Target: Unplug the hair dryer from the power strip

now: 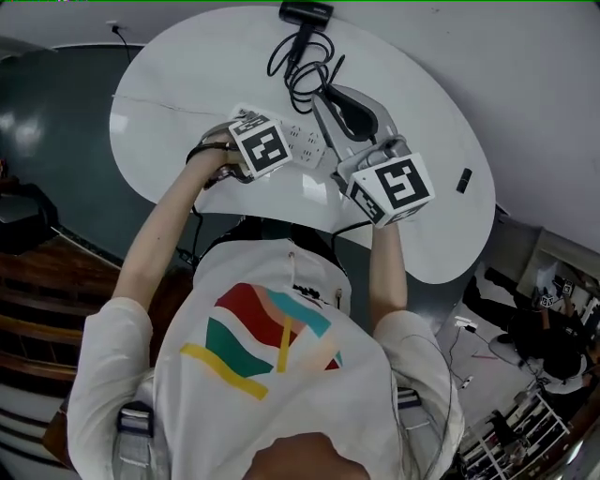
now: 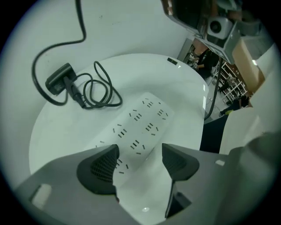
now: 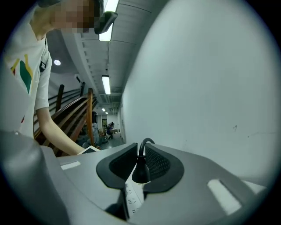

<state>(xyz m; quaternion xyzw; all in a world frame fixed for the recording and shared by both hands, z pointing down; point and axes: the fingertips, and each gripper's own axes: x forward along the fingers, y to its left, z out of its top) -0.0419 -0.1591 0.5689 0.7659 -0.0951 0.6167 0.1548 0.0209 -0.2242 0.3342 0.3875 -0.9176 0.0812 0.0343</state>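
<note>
A black hair dryer lies at the far edge of the white table, its black cord coiled in front of it. In the left gripper view the dryer and cord lie beyond the white power strip. My left gripper points down over the strip's near end, open, with nothing between its pads. My right gripper is shut on the black plug, held up off the power strip, which shows below it. In the head view the right gripper reaches over the strip.
A small black object lies near the table's right edge. A white wall stands behind the table. Dark floor and wooden stairs are at the left. Another cable runs off the table's far left.
</note>
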